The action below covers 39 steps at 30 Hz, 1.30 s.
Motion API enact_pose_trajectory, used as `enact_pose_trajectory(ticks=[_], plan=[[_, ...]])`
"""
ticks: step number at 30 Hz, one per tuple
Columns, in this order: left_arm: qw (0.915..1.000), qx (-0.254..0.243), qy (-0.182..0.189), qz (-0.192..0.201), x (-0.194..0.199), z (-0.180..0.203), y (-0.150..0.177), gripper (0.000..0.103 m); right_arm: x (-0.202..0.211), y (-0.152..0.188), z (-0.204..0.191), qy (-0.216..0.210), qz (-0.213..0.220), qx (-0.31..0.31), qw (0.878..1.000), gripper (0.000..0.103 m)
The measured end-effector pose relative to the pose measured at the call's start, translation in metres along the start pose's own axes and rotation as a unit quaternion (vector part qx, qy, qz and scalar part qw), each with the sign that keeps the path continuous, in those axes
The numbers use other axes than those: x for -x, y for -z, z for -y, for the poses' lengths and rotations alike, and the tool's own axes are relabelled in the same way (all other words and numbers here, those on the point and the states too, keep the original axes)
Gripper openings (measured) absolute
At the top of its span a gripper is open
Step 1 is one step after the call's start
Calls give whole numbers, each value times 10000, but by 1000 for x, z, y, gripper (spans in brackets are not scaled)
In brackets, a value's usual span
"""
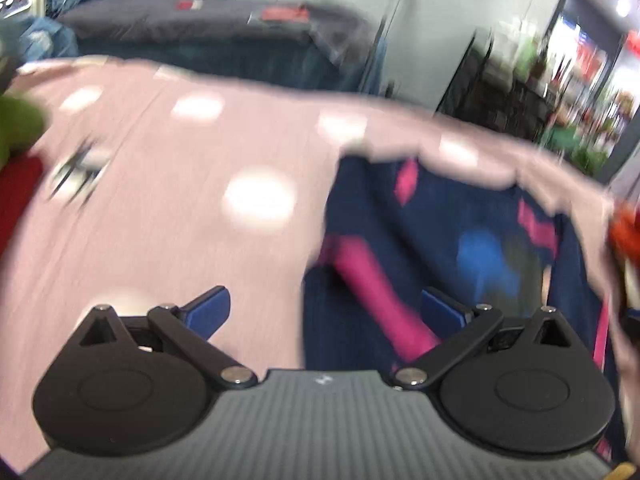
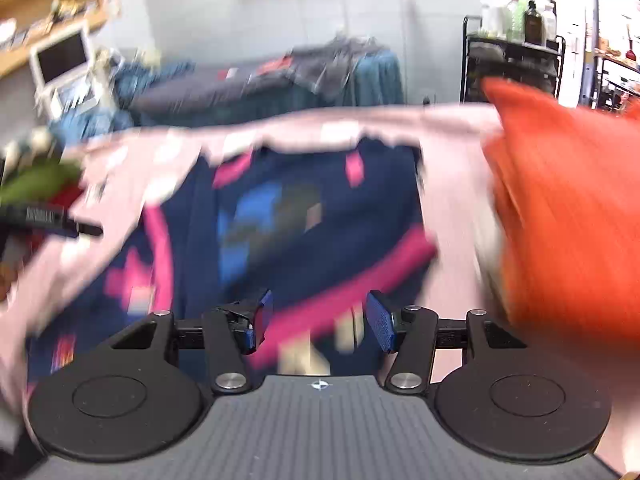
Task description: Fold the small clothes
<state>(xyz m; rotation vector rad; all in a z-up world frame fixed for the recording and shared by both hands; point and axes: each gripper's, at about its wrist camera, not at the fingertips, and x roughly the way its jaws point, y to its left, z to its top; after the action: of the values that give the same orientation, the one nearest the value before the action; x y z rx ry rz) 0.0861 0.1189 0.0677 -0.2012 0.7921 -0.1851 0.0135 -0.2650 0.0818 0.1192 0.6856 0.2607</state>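
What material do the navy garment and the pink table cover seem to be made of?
Navy garment: seemingly soft matte fabric, since it lies limp with folds and printed pink and blue patches; blur hides the weave. Pink table cover: apparently matte cloth with pale dots, its edge ragged and wavy. Exact fibres cannot be told.

A navy garment point(image 2: 304, 216) with pink trim and blue print lies spread flat on the pink spotted cloth point(image 1: 180, 184).

one navy garment point(image 2: 312, 216), perhaps one orange garment point(image 2: 568, 216)
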Motion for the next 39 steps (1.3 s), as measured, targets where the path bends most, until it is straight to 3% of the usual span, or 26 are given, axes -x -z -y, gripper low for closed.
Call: enact_pose_trajectory(ticks=[3,6,8,10,12,13,14,15,18,22,25,28,30,32,34,35,37,39], plan=[[9999,60,150,27,-54,6,-43,103,-62,-47,19,431,93,-375,9983,90],[9991,-373,-87,-179,-106,16,-69,103,-119,-82,44,1003,-80,-675,9926,91],[9984,-297,-161,-454,-138,15,-79,103,-145,-93,65,1183,-186,-1078,9869,93],[9979,129,64,-635,-161,7,-81,102,-161,-97,81,1157,-284,-1426,9826,94],[9985,208,271,-435,-172,8,-81,99,-175,-97,89,839,-337,-1546,9838,92],[9993,75,222,-305,-175,12,-80,72,-178,-95,90,768,-252,-1595,9839,80],[9994,-63,177,-282,-177,17,-79,46,-179,-94,89,726,-157,-1559,9850,56],[9989,-92,258,-370,-177,19,-78,6,-179,-94,87,677,-132,-1505,9862,14],[9953,-62,928,-266,-156,19,-75,7,-166,-92,83,501,60,-1704,9841,13],[9862,-110,1628,263,-72,5,-54,7,-103,-90,71,-504,477,-1666,9836,12],[9840,-340,1719,317,-5,-10,-22,7,-42,-76,52,-1336,456,-1130,9835,12],[9820,-118,1884,71,46,-34,24,7,18,-45,37,-1904,130,-734,9789,12],[9792,-227,2016,-76,78,-48,58,8,48,-20,29,-2163,-246,-397,9752,12],[9730,-418,2269,-79,97,-62,94,12,69,12,22,-2081,-503,-117,9767,12],[9676,-474,2447,-394,106,-78,125,22,81,42,17,-2065,-810,50,9751,14],[9663,-418,2449,-668,105,-85,137,26,84,55,16,-2129,-961,73,9723,17],[9695,-72,2254,-958,104,-101,151,31,87,75,16,-2157,-1344,147,9670,35],[9717,264,2246,-686,112,-110,151,32,93,89,18,-2180,-1661,122,9616,39]])
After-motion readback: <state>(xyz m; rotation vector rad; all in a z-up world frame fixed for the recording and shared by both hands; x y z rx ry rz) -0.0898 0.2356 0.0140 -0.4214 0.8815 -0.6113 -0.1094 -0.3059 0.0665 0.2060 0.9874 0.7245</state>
